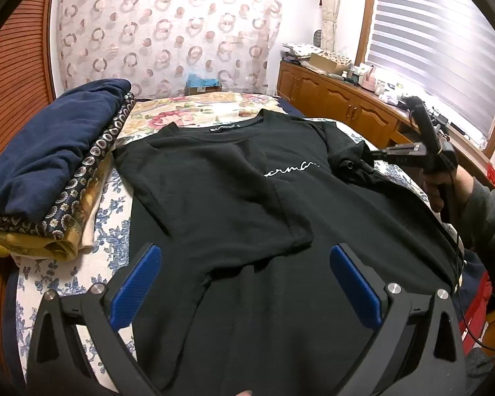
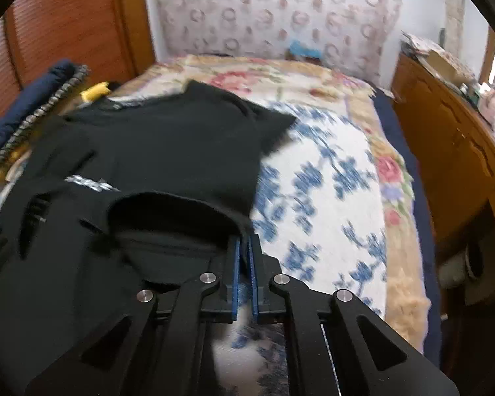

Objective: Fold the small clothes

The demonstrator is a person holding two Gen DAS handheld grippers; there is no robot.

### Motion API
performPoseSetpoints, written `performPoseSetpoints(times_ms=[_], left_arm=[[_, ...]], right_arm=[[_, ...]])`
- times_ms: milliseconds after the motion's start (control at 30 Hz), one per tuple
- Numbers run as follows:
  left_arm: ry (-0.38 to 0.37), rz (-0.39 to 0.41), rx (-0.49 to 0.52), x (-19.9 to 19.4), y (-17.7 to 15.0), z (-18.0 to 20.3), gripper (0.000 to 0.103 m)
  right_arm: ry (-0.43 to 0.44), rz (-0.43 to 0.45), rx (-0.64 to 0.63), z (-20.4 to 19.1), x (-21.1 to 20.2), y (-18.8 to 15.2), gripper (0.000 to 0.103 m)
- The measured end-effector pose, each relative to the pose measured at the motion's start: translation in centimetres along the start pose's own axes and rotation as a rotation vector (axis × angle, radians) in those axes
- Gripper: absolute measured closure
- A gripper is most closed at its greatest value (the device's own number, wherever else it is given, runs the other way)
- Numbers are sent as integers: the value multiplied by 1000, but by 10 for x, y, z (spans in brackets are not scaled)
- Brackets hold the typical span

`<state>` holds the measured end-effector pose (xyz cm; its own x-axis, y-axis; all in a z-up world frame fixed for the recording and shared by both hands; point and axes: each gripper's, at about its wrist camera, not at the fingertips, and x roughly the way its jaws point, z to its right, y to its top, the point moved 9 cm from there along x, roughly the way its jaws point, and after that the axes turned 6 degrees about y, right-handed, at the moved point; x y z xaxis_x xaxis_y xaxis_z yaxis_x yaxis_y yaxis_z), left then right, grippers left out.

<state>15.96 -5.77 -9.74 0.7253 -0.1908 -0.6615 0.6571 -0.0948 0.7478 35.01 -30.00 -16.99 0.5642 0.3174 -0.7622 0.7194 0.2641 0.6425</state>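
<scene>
A black T-shirt (image 1: 247,204) with white script on its chest lies front up on the bed. Its left sleeve side is folded in over the body. My left gripper (image 1: 244,280) is open and hovers just above the shirt's lower body, holding nothing. My right gripper (image 2: 246,247) is shut on the edge of the shirt's right sleeve side (image 2: 214,211) and lifts a fold of it off the bed. It also shows in the left wrist view (image 1: 376,155) at the shirt's right sleeve. The right wrist view is motion-blurred.
A stack of folded clothes (image 1: 56,168), navy on top, lies on the bed to the shirt's left. The floral quilt (image 2: 330,181) lies bare to the shirt's right. A wooden cabinet (image 1: 340,99) with clutter runs along the right wall. A red basket (image 1: 478,310) stands by the bed.
</scene>
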Motion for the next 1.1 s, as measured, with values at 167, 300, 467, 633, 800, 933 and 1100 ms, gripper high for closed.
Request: performPoseSetpoints(times_ms=[167, 300, 467, 633, 800, 933, 1100], left_arm=[[11, -7, -6, 0, 0, -8, 0], [18, -5, -10, -3, 0, -13, 0], [28, -5, -21, -6, -3, -22, 0], [36, -10, -35, -6, -7, -30, 0], [34, -13, -44, -6, -10, -32, 0], [32, -17, -47, -4, -12, -33, 0], [26, -17, -49, -2, -11, -32, 0]], right_arm=[[33, 95, -59, -31, -20, 36, 101], [83, 154, -131, -68, -30, 70, 102], [118, 154, -212, -115, -13, 98, 101], [128, 133, -248, -142, 8, 107, 101], [89, 72, -288, -154, 26, 98, 74], [77, 55, -285, -151, 22, 86, 70], [115, 32, -273, -141, 8, 57, 70]])
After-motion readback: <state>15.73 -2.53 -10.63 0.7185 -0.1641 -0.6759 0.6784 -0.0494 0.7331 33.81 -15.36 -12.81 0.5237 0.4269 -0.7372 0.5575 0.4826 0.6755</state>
